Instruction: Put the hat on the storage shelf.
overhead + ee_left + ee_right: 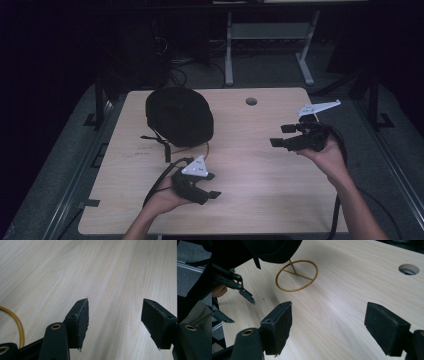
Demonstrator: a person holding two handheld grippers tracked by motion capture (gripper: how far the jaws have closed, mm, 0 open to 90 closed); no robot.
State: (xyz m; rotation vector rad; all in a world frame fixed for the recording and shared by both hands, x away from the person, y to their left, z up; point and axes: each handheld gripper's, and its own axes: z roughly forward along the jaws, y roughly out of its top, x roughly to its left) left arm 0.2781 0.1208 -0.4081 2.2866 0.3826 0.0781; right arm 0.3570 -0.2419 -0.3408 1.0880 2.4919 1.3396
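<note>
Yellow ring (17, 325) cut off, bag-covered.

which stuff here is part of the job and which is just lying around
In the job:
- left gripper, jaws open
- right gripper, jaws open
- black helmet, nearest both
- yellow wire ring at the helmet's edge

Lying about:
- cable hole in the wooden table
- grey table frame behind

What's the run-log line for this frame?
left gripper: open, empty, over table | right gripper: open, empty, raised | black helmet: on yellow ring stand, untouched
</note>
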